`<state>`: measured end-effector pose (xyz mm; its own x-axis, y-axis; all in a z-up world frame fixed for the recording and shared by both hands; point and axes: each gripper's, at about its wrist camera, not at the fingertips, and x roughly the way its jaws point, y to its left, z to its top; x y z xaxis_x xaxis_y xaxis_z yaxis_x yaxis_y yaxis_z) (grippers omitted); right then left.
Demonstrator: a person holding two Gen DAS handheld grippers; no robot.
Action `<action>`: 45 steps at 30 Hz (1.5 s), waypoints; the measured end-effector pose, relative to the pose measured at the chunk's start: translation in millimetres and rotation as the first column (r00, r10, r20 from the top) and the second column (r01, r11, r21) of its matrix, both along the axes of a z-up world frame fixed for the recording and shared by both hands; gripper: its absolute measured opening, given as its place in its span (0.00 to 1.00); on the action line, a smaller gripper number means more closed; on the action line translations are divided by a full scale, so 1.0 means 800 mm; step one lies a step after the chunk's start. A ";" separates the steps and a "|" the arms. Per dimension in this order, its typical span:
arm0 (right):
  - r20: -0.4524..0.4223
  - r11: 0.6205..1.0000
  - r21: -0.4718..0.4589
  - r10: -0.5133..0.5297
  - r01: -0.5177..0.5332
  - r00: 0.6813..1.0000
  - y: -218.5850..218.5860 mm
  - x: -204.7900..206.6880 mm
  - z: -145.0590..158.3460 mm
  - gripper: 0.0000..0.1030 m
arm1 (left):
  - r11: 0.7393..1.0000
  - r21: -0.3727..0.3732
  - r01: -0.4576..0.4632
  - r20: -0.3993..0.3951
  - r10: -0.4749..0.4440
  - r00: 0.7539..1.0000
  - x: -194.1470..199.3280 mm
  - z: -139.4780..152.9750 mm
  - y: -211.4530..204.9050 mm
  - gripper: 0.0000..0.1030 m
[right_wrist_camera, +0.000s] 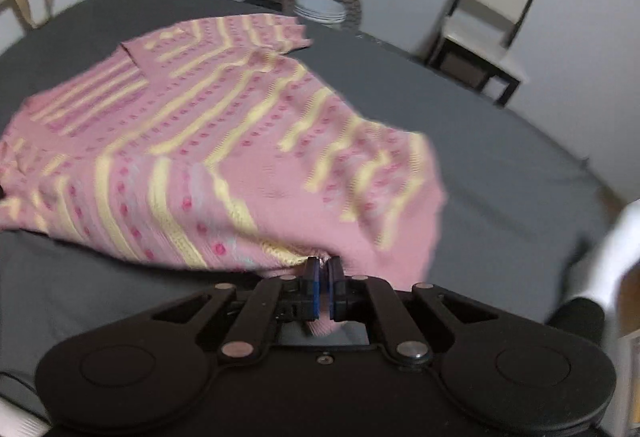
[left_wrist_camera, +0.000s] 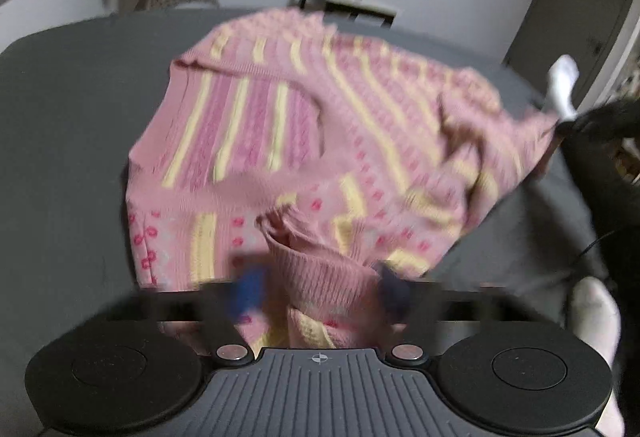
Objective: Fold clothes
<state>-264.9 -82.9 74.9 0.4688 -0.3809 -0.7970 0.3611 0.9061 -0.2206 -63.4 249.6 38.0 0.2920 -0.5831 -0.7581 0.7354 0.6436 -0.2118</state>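
My right tongs (right_wrist_camera: 323, 269) are pinched nearly closed on the edge of the pink sweater (right_wrist_camera: 208, 141), and my left tongs (left_wrist_camera: 320, 289) hold its ribbed cuff (left_wrist_camera: 320, 269) bunched between the blue pads (left_wrist_camera: 250, 287), though blur hides how tightly. The sweater, striped in yellow, lies rumpled and partly lifted across the dark grey tabletop (right_wrist_camera: 500, 165), with a chair (right_wrist_camera: 488, 25) by the wall beyond.

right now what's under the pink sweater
The dark grey surface shows all around the pink sweater and runs under it. Anything else beneath is covered by the knit.
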 end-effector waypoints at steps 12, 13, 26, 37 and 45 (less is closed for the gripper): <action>0.125 0.952 -0.288 0.140 -0.099 0.982 0.058 0.013 0.061 0.04 | 0.880 -0.297 -0.369 -0.002 0.386 0.922 0.055 0.030 0.096 0.12; 0.143 0.932 -0.346 0.168 -0.110 0.975 0.068 0.015 0.076 0.04 | 0.866 -0.325 -0.381 0.021 0.409 0.912 0.059 0.034 0.100 0.12; -0.143 0.985 -0.092 0.132 -0.146 0.981 0.075 -0.014 -0.001 0.05 | 0.671 -0.742 -0.016 0.309 0.363 0.879 0.000 0.124 0.187 0.12; 0.038 0.976 0.128 0.170 -0.174 0.985 0.051 0.063 -0.015 0.54 | 0.869 -0.468 0.160 0.331 0.005 0.943 0.001 0.104 0.188 0.13; 0.070 0.943 0.282 0.161 -0.174 0.985 -0.016 0.209 -0.050 0.48 | 0.906 -0.160 0.393 0.202 -0.360 0.911 -0.035 0.051 0.066 0.42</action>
<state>-97.9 -96.0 34.6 0.5442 -0.0527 -0.8373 0.2024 0.9768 0.0700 -91.5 302.3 78.7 0.1321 -0.8037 -0.5802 0.9495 0.2707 -0.1588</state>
